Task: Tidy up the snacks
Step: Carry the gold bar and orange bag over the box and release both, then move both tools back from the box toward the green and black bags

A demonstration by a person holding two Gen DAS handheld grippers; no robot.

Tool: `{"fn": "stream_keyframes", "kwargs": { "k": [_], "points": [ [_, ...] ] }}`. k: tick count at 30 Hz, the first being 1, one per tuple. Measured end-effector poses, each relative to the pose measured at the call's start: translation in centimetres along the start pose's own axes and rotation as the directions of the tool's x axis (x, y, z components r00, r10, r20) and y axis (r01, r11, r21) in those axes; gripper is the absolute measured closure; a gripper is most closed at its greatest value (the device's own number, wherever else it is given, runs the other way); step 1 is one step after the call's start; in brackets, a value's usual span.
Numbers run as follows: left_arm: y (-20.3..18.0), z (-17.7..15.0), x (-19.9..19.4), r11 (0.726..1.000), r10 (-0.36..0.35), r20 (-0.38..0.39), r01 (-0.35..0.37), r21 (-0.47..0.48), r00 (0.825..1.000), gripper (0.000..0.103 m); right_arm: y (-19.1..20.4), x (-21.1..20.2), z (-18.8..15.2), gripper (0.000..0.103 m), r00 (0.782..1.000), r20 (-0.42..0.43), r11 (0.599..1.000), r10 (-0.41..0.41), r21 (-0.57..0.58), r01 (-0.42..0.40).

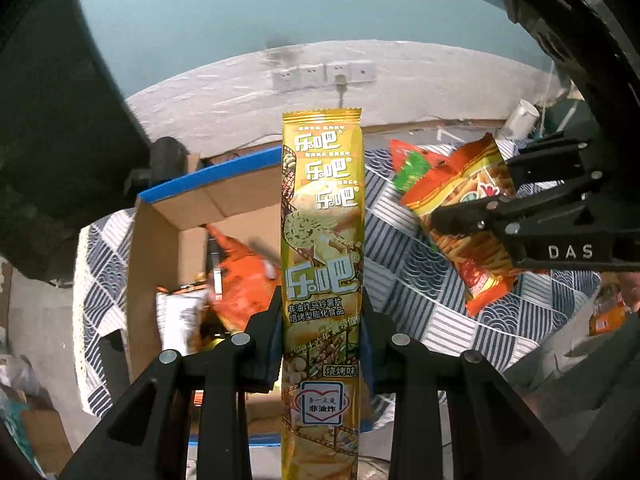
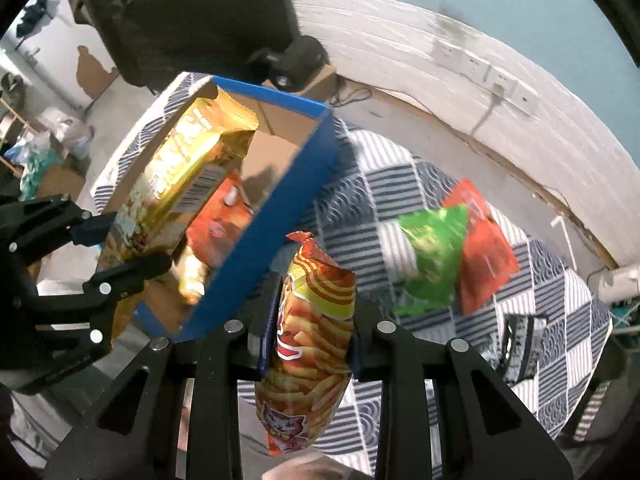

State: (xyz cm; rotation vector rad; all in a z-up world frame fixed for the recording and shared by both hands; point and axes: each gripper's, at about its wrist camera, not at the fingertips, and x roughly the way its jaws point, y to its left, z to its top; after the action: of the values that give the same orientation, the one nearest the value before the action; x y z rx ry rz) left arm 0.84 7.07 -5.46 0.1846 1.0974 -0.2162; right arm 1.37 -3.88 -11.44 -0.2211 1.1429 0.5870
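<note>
My left gripper [image 1: 322, 320] is shut on a long yellow chip pack [image 1: 322, 240], held upright above the open cardboard box [image 1: 168, 208] with blue-taped edges. The pack also shows in the right wrist view [image 2: 180, 184] over the box [image 2: 296, 184]. My right gripper [image 2: 314, 320] is shut on an orange fries snack bag [image 2: 316, 332], held in the air just right of the box; it also shows in the left wrist view [image 1: 468, 216]. Orange and white packets [image 1: 236, 276] lie inside the box.
A green packet [image 2: 432, 260] and a red packet [image 2: 484, 248] lie on the blue-and-white checked cloth [image 2: 552, 368] to the right. A dark packet [image 2: 520, 348] lies near the table's right edge. A wall with sockets [image 1: 324, 74] stands behind.
</note>
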Motion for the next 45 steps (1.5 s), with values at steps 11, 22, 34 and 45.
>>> {"fn": "stream_keyframes", "kwargs": {
  "k": [11, 22, 34, 45],
  "points": [
    [6.3, -0.4, 0.4, 0.995, 0.023, 0.019, -0.021, -0.095, 1.0, 0.072, 4.5, 3.1, 4.0, 0.076, 1.0, -0.029, 0.999, 0.009, -0.038, -0.01],
    [12.0, -2.2, 3.8, 0.979, 0.069, -0.057, -0.078, -0.187, 0.996, 0.072, 6.9, 6.5, 6.3, 0.076, 0.998, -0.069, 0.998, 0.003, -0.062, -0.007],
    [12.6, -2.3, 4.0, 0.97, 0.108, -0.059, -0.118, -0.214, 0.992, 0.053, 7.2, 5.9, 7.1, 0.06, 1.0, -0.015, 0.997, -0.004, -0.071, 0.003],
    [10.1, -1.7, 2.9, 0.981, 0.072, -0.042, -0.078, -0.177, 0.997, 0.05, 5.0, 3.6, 5.0, 0.05, 0.999, 0.007, 0.997, -0.042, -0.063, 0.042]
  ]
}}
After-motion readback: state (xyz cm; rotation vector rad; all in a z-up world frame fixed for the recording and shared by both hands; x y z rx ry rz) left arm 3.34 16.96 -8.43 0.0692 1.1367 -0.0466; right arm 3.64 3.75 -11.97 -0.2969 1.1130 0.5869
